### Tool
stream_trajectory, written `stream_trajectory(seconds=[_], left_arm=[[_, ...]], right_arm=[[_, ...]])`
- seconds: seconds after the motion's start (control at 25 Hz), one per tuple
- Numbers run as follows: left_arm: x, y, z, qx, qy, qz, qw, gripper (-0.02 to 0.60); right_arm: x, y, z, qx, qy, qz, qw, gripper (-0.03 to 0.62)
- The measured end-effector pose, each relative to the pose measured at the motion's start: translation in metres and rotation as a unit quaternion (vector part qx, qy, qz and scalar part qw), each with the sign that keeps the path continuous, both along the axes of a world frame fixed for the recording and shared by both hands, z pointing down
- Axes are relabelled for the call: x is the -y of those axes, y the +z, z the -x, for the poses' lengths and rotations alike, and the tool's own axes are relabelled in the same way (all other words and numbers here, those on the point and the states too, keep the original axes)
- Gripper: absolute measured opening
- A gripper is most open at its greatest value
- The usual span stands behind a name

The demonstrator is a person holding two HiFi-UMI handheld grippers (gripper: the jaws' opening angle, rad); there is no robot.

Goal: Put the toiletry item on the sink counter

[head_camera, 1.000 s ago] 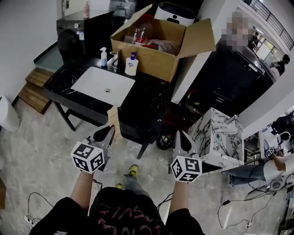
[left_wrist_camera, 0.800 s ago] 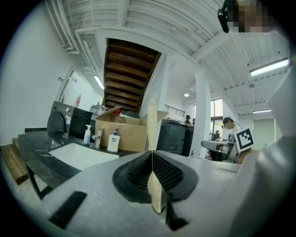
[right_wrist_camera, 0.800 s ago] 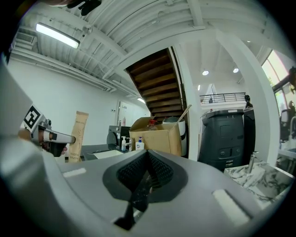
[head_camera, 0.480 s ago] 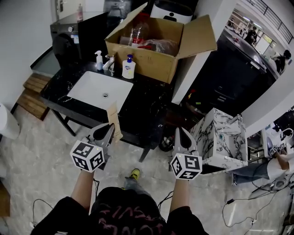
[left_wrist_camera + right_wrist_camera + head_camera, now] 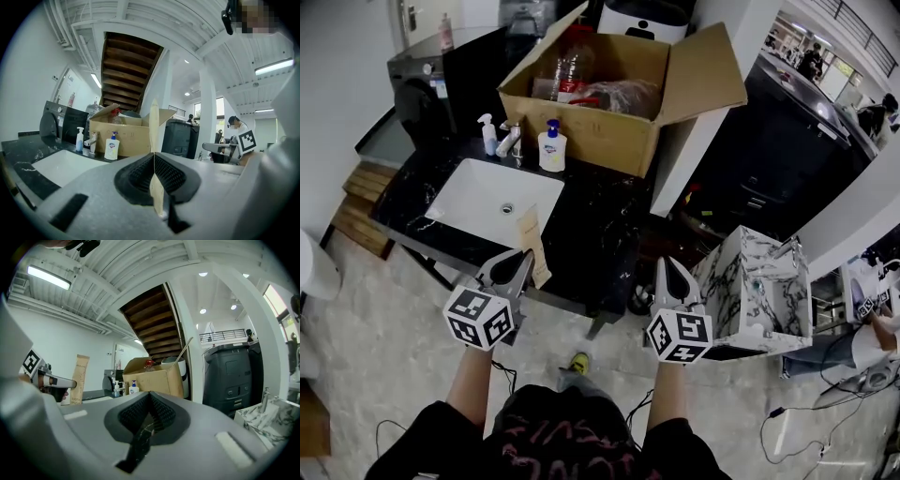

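Left tongs (image 5: 520, 265) clenched on a flat brown packet (image 5: 531, 246), held upright near the black counter (image 5: 591, 225). Right tongs (image 5: 667, 269) pinched together, nothing between them.

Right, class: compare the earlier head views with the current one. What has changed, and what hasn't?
Only the head view drifted: the sink and cardboard box slid slightly left in frame. Nothing was grasped or released. The left hand-held gripper stays shut on the tan packet, and the right hand-held gripper stays shut and empty.
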State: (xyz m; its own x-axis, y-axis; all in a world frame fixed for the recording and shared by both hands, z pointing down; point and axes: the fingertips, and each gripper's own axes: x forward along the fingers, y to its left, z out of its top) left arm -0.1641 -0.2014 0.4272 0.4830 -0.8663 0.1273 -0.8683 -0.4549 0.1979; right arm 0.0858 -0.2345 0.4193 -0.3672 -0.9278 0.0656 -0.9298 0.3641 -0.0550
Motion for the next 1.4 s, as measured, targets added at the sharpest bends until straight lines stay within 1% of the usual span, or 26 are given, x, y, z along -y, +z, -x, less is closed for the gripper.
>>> stream_trajectory(seconds=[0.32, 0.68, 0.88, 1.04, 1.4], left_arm=[[0.066, 0.011, -0.003, 0.003, -0.001, 0.019, 0.9998, 0.003], [0.119, 0.012, -0.013, 0.01, -0.007, 0.028, 0.9995, 0.003], [0.136, 0.012, -0.02, 0.015, -0.007, 0.031, 0.9994, 0.003], [0.147, 0.009, -0.025, 0.019, -0.006, 0.028, 0.9994, 0.003], [0.156, 0.004, -0.032, 0.028, 0.0, 0.027, 0.9992, 0.003]], right_arm=[[0.065, 0.015, -0.003, 0.001, -0.001, 0.018, 1.0, 0.009], [0.124, 0.013, -0.015, 0.013, -0.002, 0.017, 1.0, 0.009], [0.142, 0.019, -0.014, 0.019, -0.013, 0.022, 0.999, 0.009], [0.153, 0.016, -0.018, 0.02, -0.017, 0.018, 0.999, 0.009], [0.16, 0.017, -0.022, 0.024, -0.019, 0.022, 0.999, 0.009]])
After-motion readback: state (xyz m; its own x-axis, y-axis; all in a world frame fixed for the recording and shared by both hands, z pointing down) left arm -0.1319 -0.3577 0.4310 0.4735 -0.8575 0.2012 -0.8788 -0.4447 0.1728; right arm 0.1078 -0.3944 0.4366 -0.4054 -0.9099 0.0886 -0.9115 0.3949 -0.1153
